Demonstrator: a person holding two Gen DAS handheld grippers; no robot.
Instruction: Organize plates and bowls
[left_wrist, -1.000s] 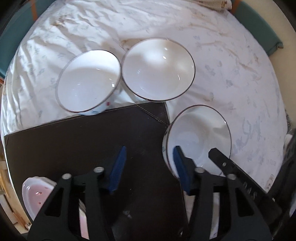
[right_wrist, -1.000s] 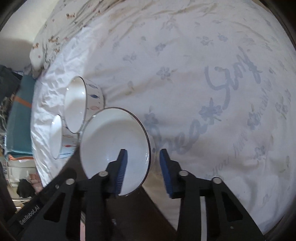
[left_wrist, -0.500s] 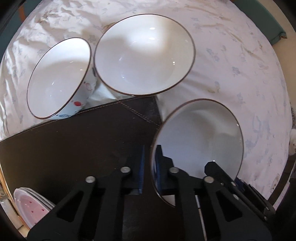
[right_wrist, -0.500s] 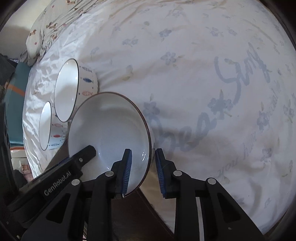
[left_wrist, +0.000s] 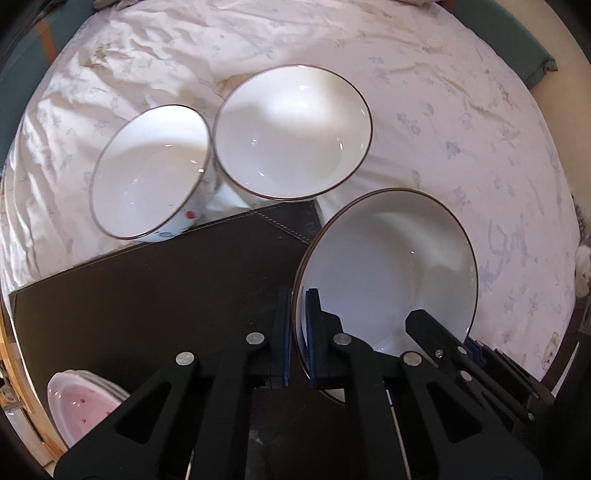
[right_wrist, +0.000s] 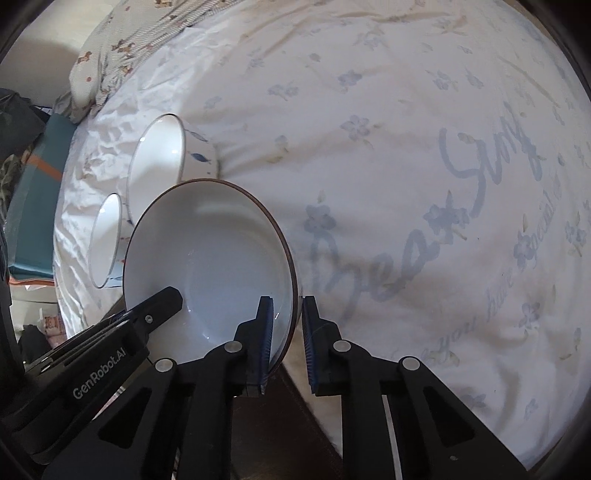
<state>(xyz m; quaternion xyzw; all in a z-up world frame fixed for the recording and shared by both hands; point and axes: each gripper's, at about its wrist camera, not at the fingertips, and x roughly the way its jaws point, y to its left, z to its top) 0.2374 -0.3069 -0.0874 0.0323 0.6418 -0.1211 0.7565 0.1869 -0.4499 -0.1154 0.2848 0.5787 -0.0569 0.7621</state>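
Observation:
A white bowl with a brown rim (left_wrist: 388, 266) sits at the corner of the dark mat (left_wrist: 166, 295). My left gripper (left_wrist: 298, 332) is shut on this bowl's left rim, one blue pad inside and one outside. In the right wrist view the same bowl (right_wrist: 207, 258) has its right rim between the pads of my right gripper (right_wrist: 288, 332). Those jaws are closing, and a thin gap still shows on both sides of the rim. Two more white bowls, one with fish patterns (left_wrist: 147, 177) and a wider one (left_wrist: 291, 129), stand side by side on the sheet behind the mat.
A stack of pink plates (left_wrist: 81, 406) lies at the mat's near left edge. The flowered white bedsheet (right_wrist: 406, 147) spreads wide to the right, with lettering printed on it. Teal cushions (left_wrist: 535, 55) and a patterned pillow (right_wrist: 122, 44) border the bed.
My left jaws went from wide open to shut on the bowl's left rim. My right jaws narrowed around the right rim. The bowl now looks larger in both views.

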